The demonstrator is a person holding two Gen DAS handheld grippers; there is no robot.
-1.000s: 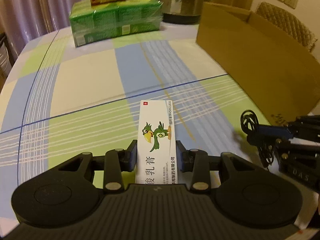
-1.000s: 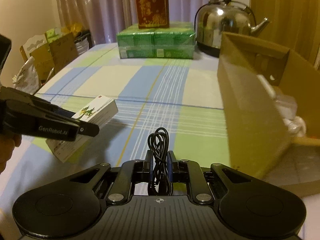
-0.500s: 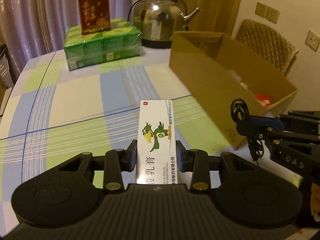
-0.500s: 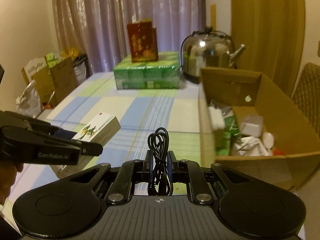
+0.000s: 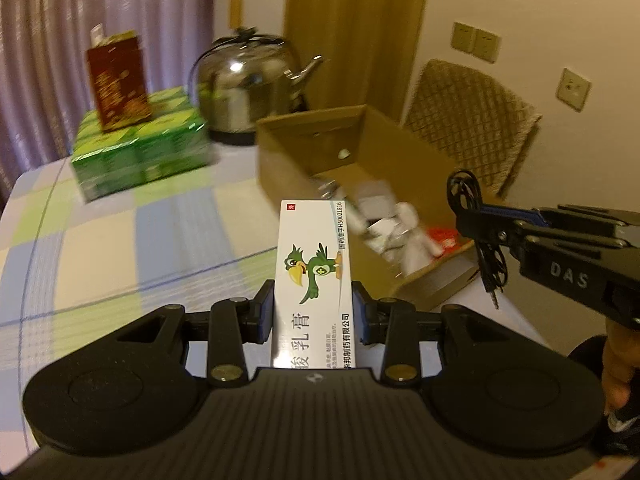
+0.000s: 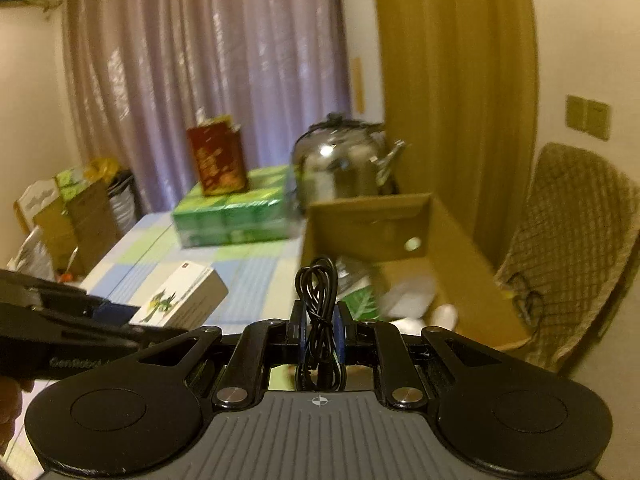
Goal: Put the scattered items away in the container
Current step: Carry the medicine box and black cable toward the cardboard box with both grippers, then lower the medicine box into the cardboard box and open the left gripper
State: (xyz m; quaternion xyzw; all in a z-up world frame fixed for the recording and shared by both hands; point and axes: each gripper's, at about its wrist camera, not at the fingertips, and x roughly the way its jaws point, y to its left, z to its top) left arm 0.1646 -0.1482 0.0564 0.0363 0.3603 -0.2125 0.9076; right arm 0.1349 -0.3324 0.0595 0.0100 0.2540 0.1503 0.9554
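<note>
Two claws are in the air near one cardboard box (image 5: 404,148). The left claw (image 5: 313,312) is closed on one white ointment carton (image 5: 314,256); the right claw (image 6: 320,330) is closed on one coiled black cable (image 6: 318,292).

The table (image 5: 100,240) wears a checked cloth of pale blue, green and cream with thin dark lines. Directly on it sit 3 things: a shrink-wrapped green pack (image 5: 140,156) at the far left, a steel kettle (image 5: 250,84) just beside it, and an open cardboard box (image 5: 304,160) toward the right edge, its near corner close to the table's rim
</note>
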